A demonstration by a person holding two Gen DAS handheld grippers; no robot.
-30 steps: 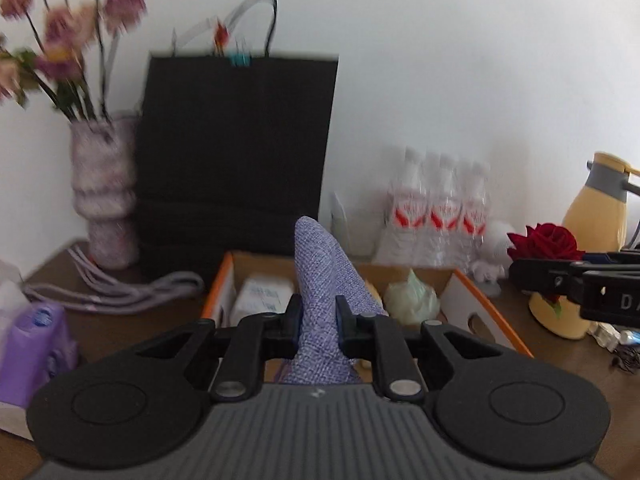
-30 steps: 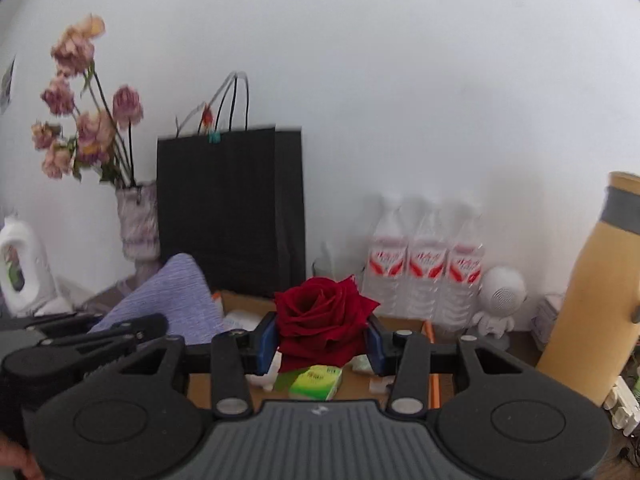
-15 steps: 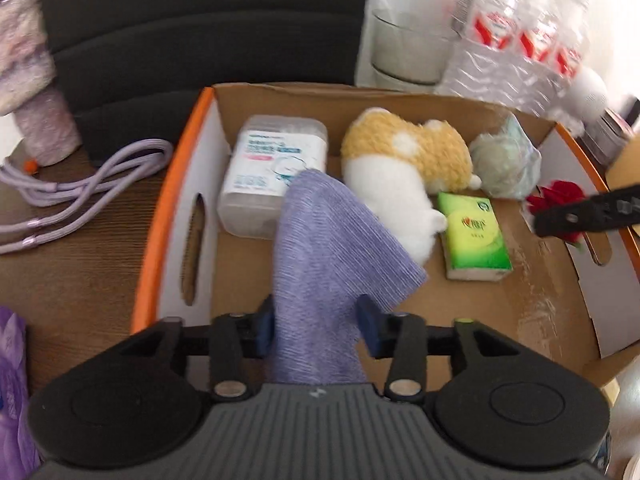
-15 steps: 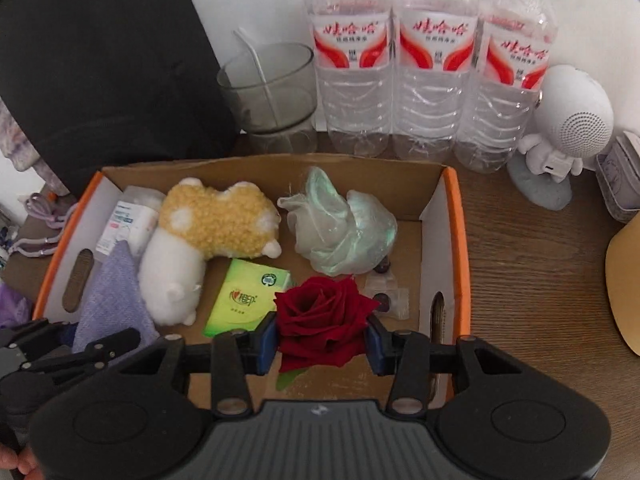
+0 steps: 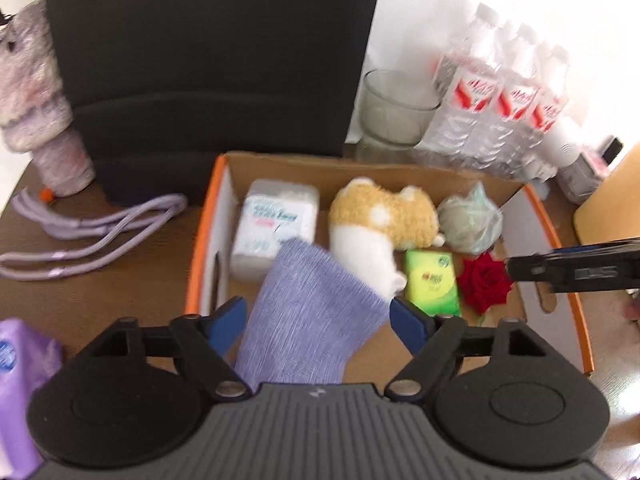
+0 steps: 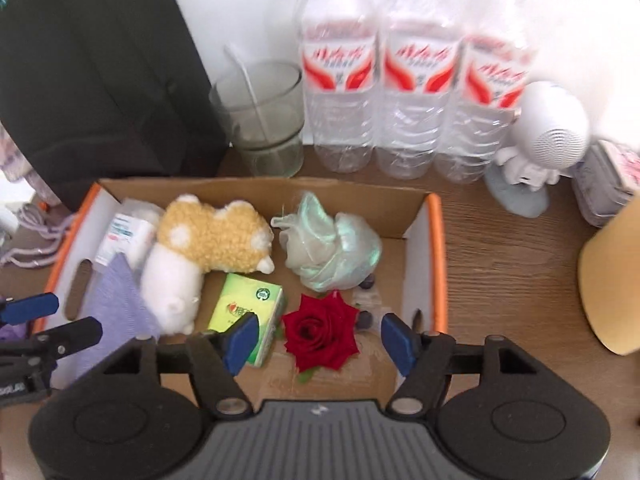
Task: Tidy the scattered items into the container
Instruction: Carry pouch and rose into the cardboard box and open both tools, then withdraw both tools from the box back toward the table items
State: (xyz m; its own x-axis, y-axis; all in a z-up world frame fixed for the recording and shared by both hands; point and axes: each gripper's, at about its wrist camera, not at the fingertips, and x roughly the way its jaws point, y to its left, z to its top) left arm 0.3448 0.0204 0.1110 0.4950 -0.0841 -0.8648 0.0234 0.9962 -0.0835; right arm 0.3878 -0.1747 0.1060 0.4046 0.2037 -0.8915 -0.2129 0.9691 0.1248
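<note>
1. Left wrist view: the left gripper (image 5: 318,318) has its blue-padded jaws spread wide over the near left part of the cardboard box (image 5: 560,232). The purple cloth (image 5: 308,320) lies between the jaws, its near end running under the gripper body; whether either pad touches it cannot be told. Beyond it in the box sit a white wipes pack (image 5: 276,224), a plush toy (image 5: 376,224), a pale green mesh bundle (image 5: 472,222), a green tissue packet (image 5: 430,282) and a red rose (image 5: 484,284). The right gripper's finger (image 5: 576,270) reaches in from the right, just beside the rose.

2. Right wrist view: the right gripper (image 6: 318,338) is wide open and holds nothing. The red rose (image 6: 322,332) lies on the box floor (image 6: 400,208) between the spread pads, apart from both, beside the green tissue packet (image 6: 246,312). The purple cloth (image 6: 120,300) rests at the box's left end, next to the plush toy (image 6: 200,248). 3 water bottles (image 6: 416,80) and a glass (image 6: 264,116) stand behind the box.
</note>
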